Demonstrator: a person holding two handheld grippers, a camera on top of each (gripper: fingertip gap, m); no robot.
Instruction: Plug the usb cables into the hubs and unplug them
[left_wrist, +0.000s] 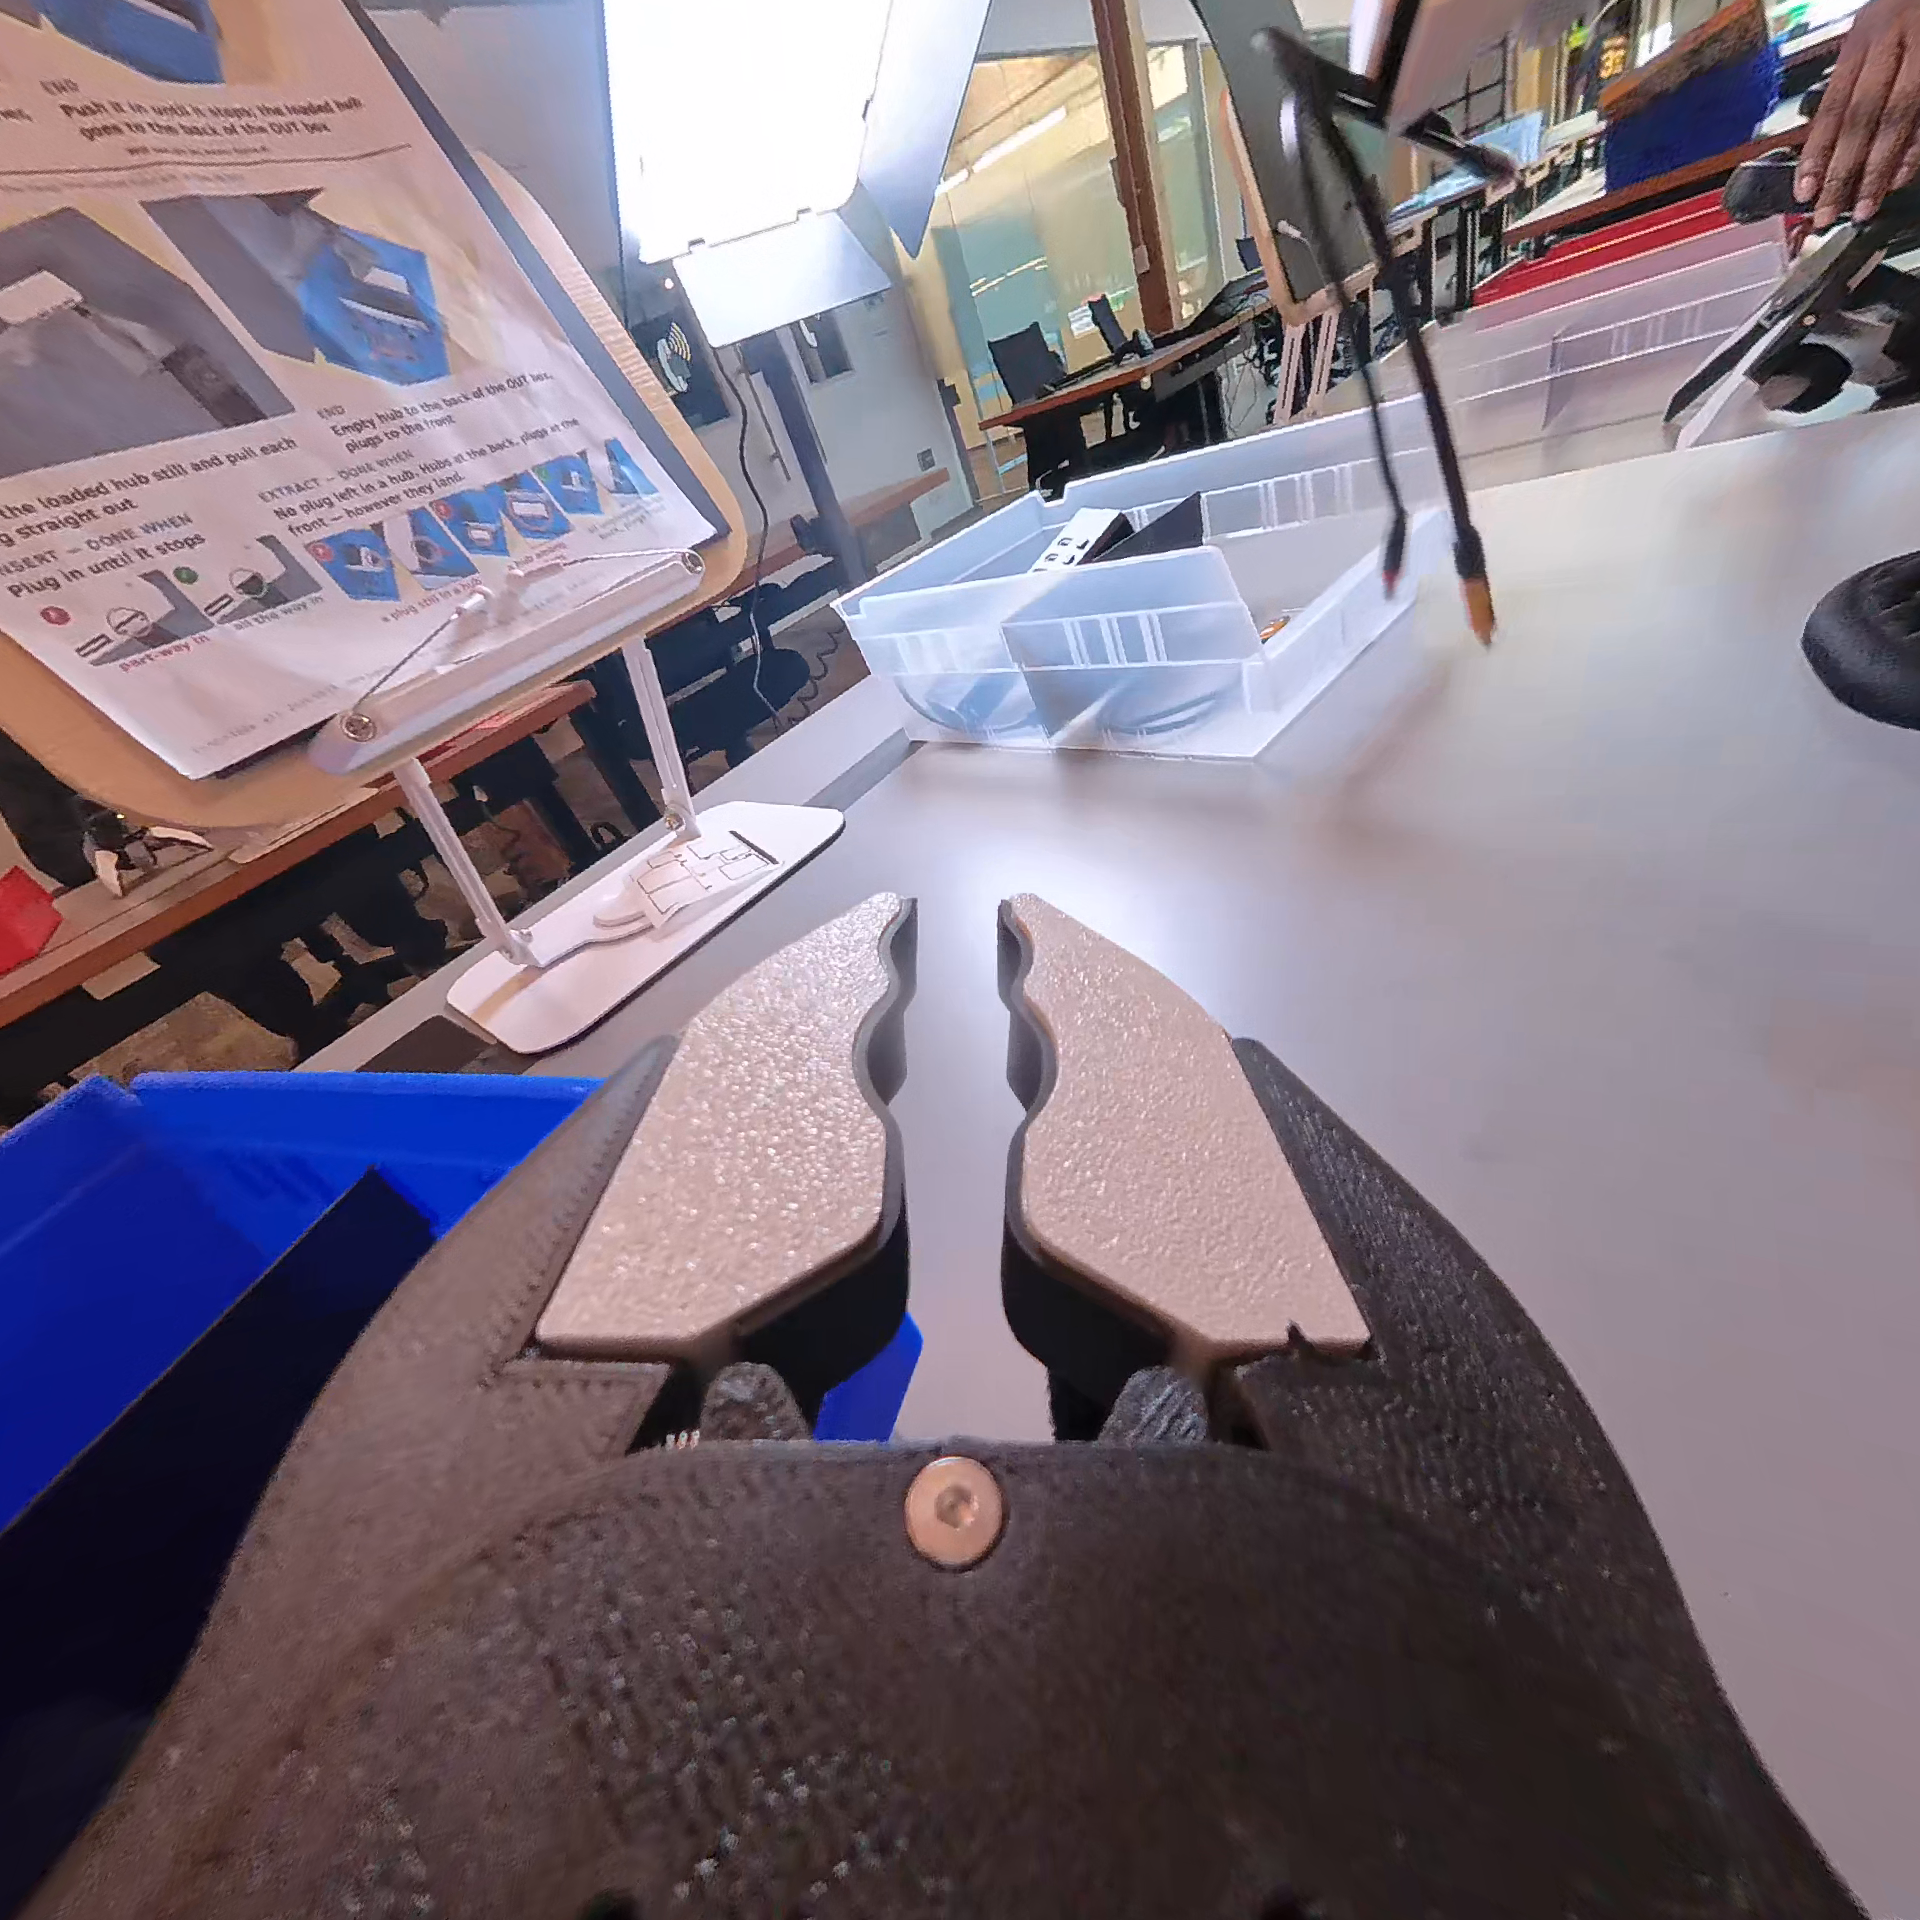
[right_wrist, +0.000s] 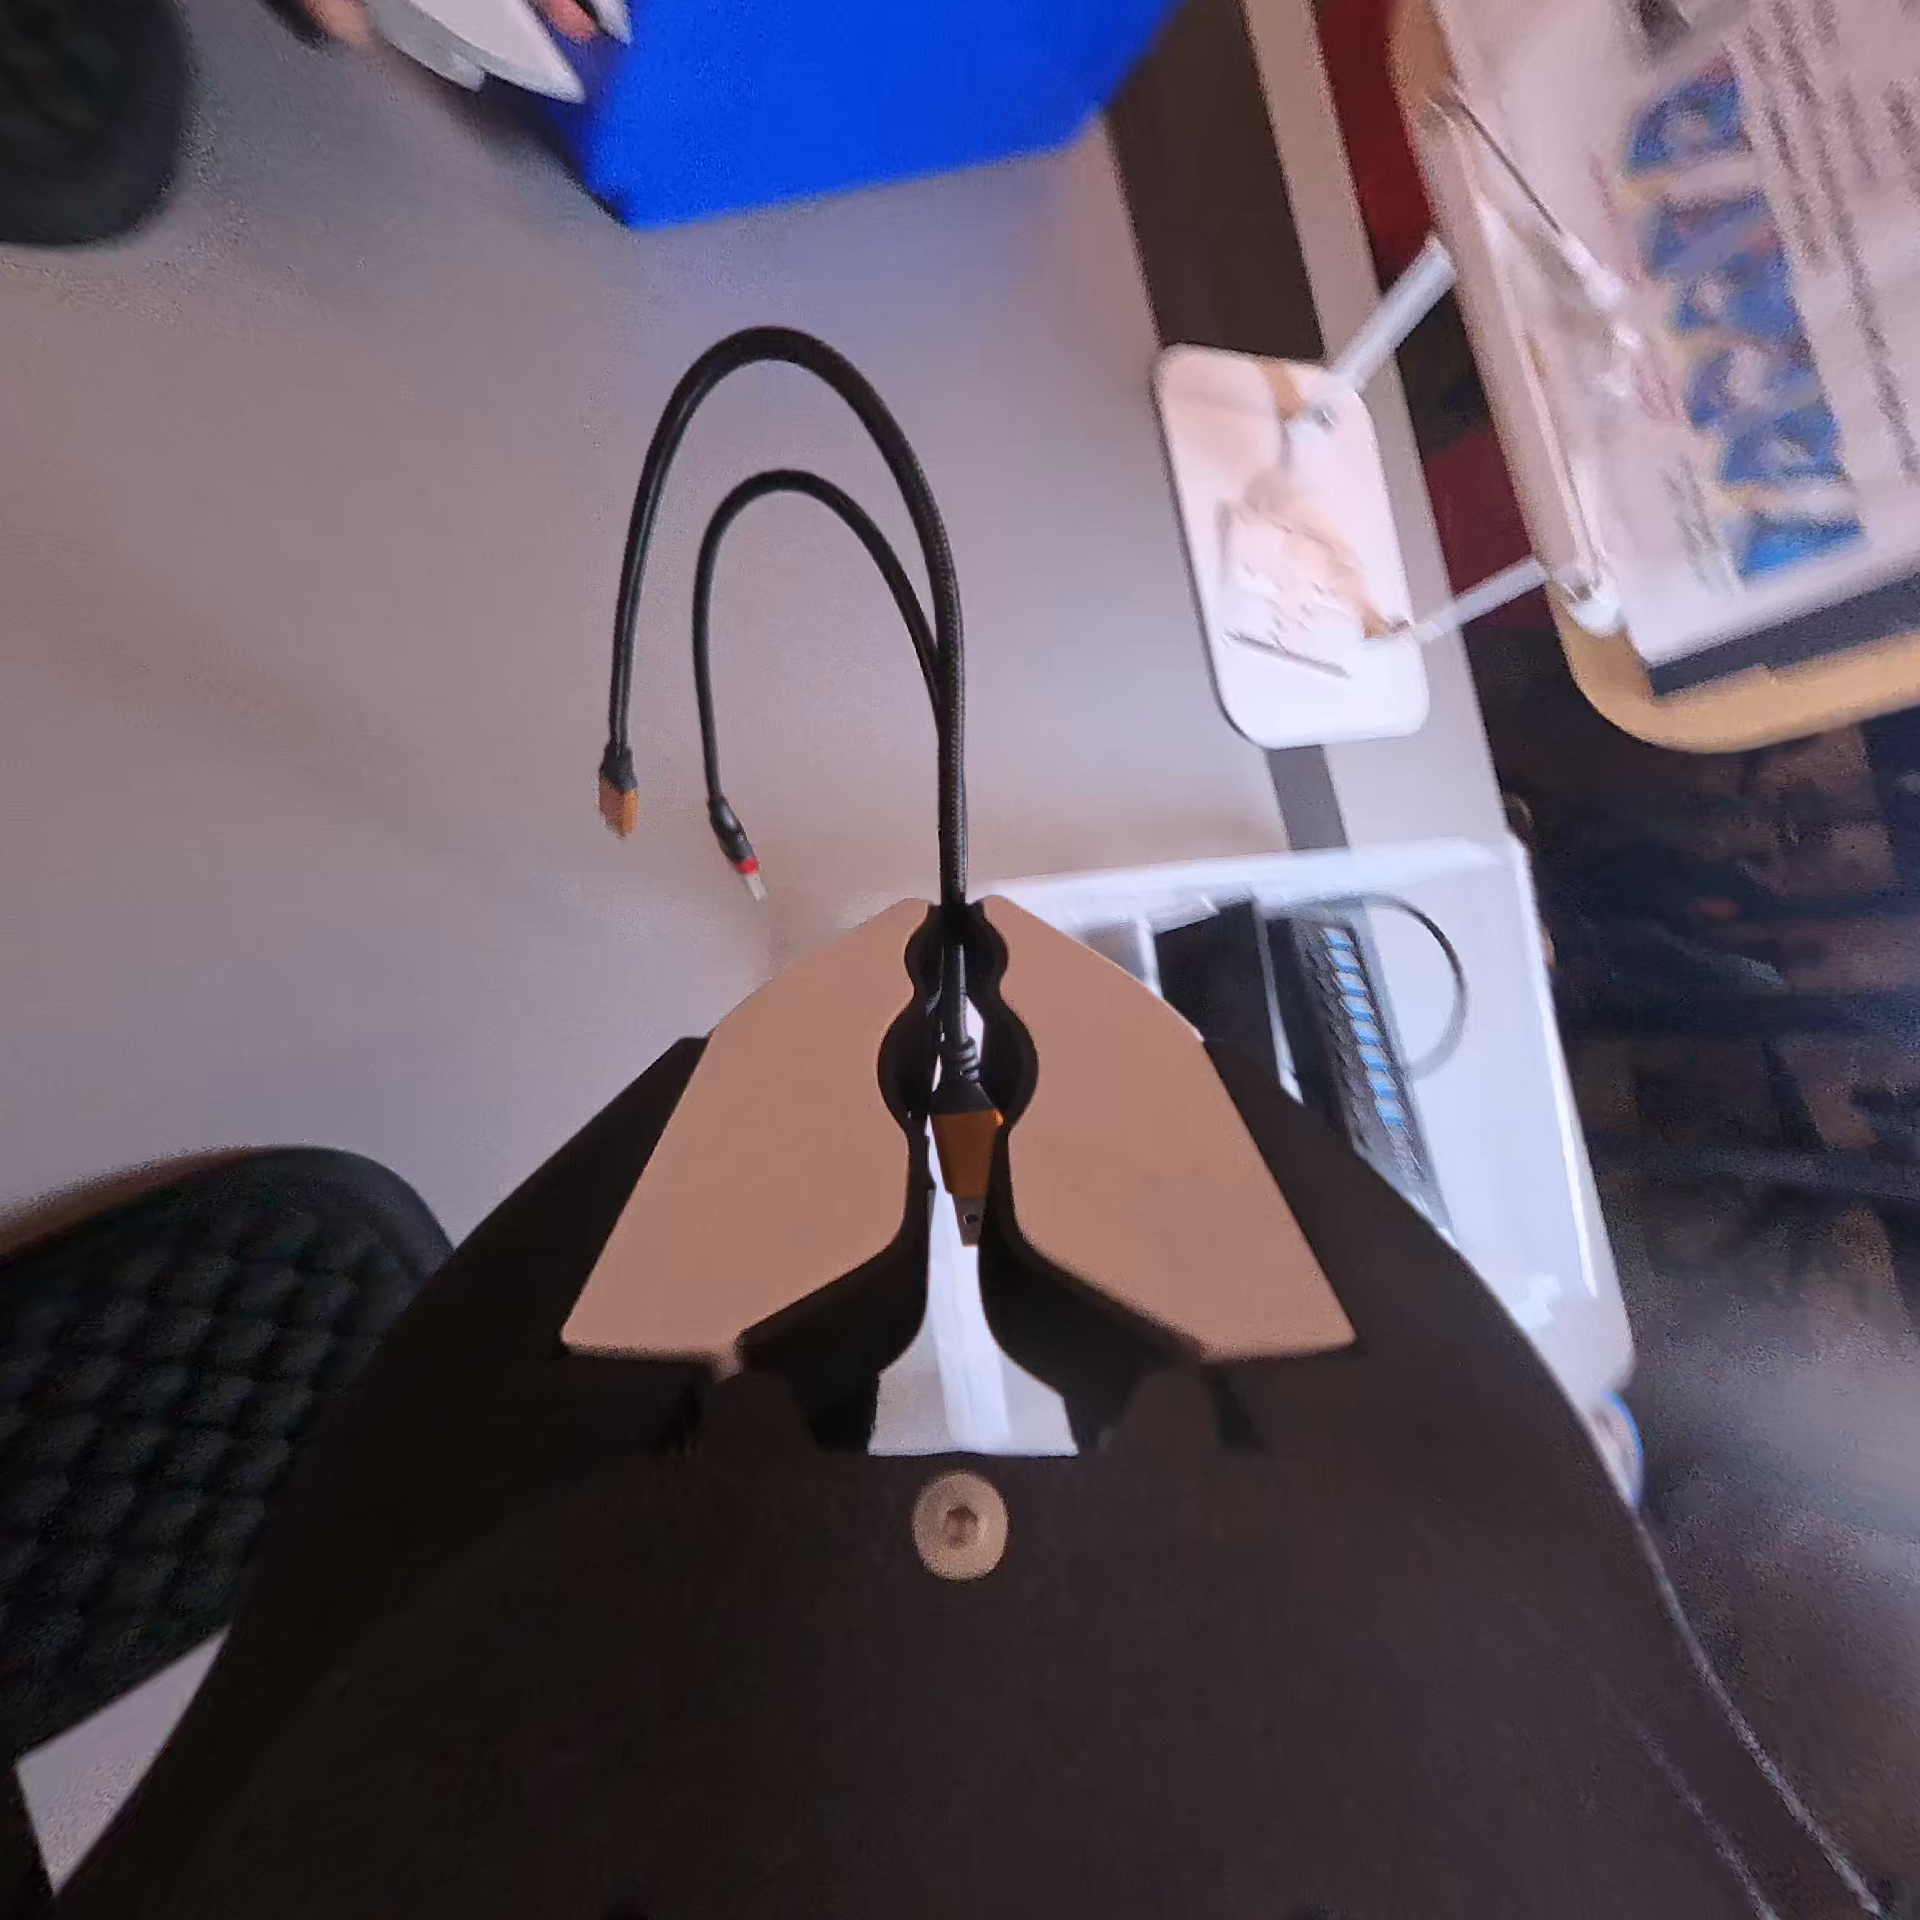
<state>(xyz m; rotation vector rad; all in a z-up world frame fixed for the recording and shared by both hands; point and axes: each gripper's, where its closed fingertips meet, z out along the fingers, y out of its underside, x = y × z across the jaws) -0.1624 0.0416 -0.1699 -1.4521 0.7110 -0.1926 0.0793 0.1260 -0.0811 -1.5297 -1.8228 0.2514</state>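
Right gripper (right_wrist: 957, 914) clamped on a black braided multi-head usb cable (right_wrist: 951, 727), orange plug inside the fingers, two loose ends dangling above the grey worktop (right_wrist: 312, 582). Left gripper (left_wrist: 956, 909) parted, empty, low over the worktop beside a blue bin (left_wrist: 208, 1195). Hub (right_wrist: 1361, 1060) lies in the clear tray (right_wrist: 1548, 1143).

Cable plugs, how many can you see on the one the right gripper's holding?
3: an orange plug between the right gripper fingers, and two hanging free, orange-tipped and red-banded.
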